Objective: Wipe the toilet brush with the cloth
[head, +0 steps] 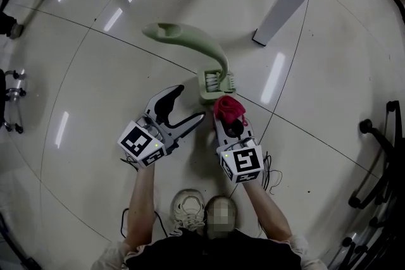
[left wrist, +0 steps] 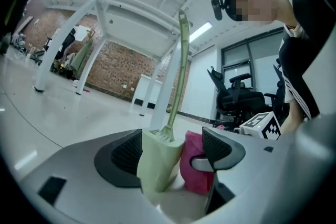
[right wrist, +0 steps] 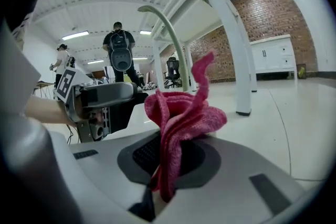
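right gripper [head: 231, 124] fingers clenched on pink cloth [head: 228, 107], just beside toilet brush [head: 196, 38], left gripper [head: 192, 102] fingers released, open floor [head: 95, 76] around

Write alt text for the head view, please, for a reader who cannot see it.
Seen from above, the right gripper, shut on a pink cloth, holds it by the base of a pale green toilet brush standing on a tiled floor. The left gripper is open beside it.
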`<action>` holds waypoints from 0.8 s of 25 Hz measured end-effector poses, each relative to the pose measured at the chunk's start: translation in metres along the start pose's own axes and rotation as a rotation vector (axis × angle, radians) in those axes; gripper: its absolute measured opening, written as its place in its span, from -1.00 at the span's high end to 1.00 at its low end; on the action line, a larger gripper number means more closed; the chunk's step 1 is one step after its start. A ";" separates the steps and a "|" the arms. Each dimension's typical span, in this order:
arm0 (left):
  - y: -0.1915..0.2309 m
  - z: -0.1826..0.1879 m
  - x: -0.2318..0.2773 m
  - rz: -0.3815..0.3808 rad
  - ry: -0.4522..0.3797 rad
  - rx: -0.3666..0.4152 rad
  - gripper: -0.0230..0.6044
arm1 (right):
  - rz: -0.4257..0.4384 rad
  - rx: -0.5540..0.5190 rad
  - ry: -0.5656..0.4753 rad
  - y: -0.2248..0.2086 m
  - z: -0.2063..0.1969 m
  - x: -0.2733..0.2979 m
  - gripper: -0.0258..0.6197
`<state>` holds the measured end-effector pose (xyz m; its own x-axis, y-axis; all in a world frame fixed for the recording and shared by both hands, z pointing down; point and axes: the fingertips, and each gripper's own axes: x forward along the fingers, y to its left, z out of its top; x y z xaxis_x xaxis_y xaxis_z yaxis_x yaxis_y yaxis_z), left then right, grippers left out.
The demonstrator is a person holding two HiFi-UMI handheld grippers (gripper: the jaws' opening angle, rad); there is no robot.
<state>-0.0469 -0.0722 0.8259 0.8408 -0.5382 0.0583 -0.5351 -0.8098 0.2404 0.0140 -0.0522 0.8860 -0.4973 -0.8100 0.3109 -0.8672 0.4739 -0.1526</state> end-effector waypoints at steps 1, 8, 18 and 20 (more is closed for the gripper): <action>0.005 0.001 -0.003 0.013 -0.004 -0.001 -0.22 | 0.009 -0.014 -0.001 0.005 0.001 0.003 0.82; 0.024 -0.001 -0.023 0.079 -0.011 -0.026 -0.22 | 0.087 -0.056 0.013 0.036 0.001 0.027 0.82; 0.028 0.050 -0.040 0.058 -0.205 -0.121 -0.22 | 0.158 -0.061 -0.026 0.055 0.023 0.011 0.82; 0.024 0.086 -0.038 -0.009 -0.283 -0.116 -0.22 | 0.141 -0.024 -0.043 0.048 0.031 -0.003 0.82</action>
<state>-0.0990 -0.0914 0.7464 0.7802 -0.5882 -0.2130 -0.5013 -0.7915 0.3495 -0.0270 -0.0382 0.8484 -0.6154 -0.7483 0.2477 -0.7880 0.5918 -0.1698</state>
